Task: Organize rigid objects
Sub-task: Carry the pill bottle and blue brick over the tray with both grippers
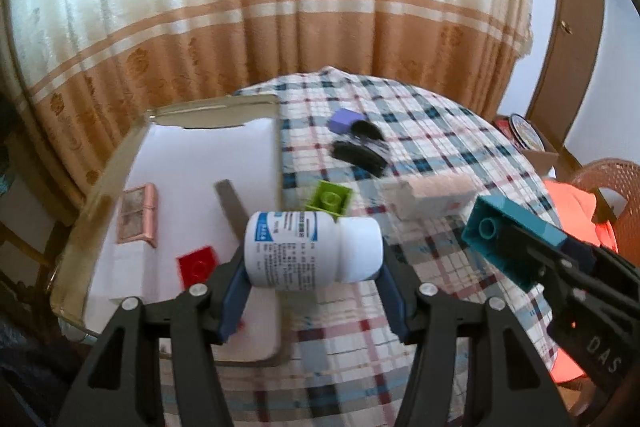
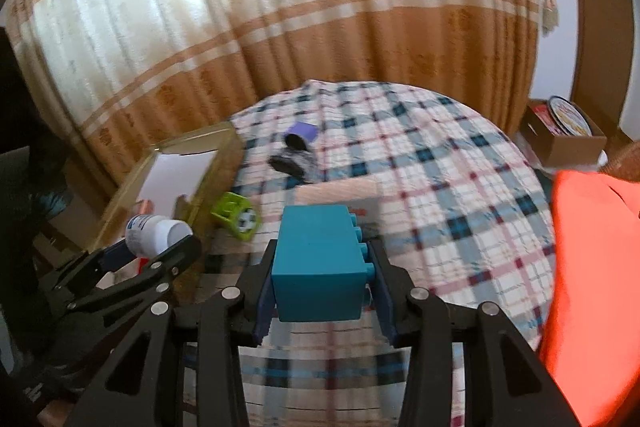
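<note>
The print on the white bottle (image 1: 296, 251) is blurred past reading. The black objects (image 1: 360, 147) beside the purple block (image 1: 344, 121) are smeared, and their kind cannot be told. The orange cloth (image 2: 596, 287) is cut off by the right edge. Part of the red brick (image 1: 198, 263) is hidden behind a left hand-held gripper (image 1: 312, 291) finger.

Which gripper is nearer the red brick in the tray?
Left. The left gripper, holding the white bottle, sits right beside the red brick at the tray edge. The right gripper, holding the teal block, is over the tablecloth, farther right.
</note>
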Action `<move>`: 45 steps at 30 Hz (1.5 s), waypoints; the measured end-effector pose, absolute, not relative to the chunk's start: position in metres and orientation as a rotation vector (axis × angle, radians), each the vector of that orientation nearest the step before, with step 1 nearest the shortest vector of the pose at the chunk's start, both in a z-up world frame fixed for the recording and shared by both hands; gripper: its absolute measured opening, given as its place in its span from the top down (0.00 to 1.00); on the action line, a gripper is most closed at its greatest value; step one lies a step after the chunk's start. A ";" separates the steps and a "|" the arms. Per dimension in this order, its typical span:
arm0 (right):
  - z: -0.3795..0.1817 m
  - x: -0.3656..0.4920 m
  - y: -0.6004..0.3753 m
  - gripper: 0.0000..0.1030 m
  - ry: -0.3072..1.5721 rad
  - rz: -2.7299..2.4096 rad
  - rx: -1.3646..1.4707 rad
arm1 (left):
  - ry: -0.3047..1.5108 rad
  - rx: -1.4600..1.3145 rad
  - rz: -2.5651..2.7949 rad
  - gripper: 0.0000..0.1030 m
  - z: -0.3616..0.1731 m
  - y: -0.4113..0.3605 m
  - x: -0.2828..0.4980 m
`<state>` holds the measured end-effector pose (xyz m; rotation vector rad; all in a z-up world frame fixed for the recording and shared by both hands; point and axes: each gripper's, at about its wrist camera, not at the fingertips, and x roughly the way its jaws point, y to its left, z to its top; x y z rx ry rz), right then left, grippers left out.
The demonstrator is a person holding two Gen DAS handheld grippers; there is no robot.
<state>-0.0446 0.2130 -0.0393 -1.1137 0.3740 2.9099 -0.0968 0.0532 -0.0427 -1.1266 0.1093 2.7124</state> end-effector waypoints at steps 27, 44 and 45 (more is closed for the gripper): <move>0.009 -0.123 0.108 0.56 0.269 3.133 -1.006 | 0.045 -1.136 2.934 0.44 -0.022 -0.051 -0.153; -0.026 -0.205 0.080 0.56 0.211 3.092 -1.151 | 0.066 -1.332 2.940 0.44 -0.040 -0.063 -0.225; -0.028 -0.209 0.078 0.56 0.211 3.092 -1.166 | 0.071 -1.347 2.938 0.44 -0.042 -0.062 -0.228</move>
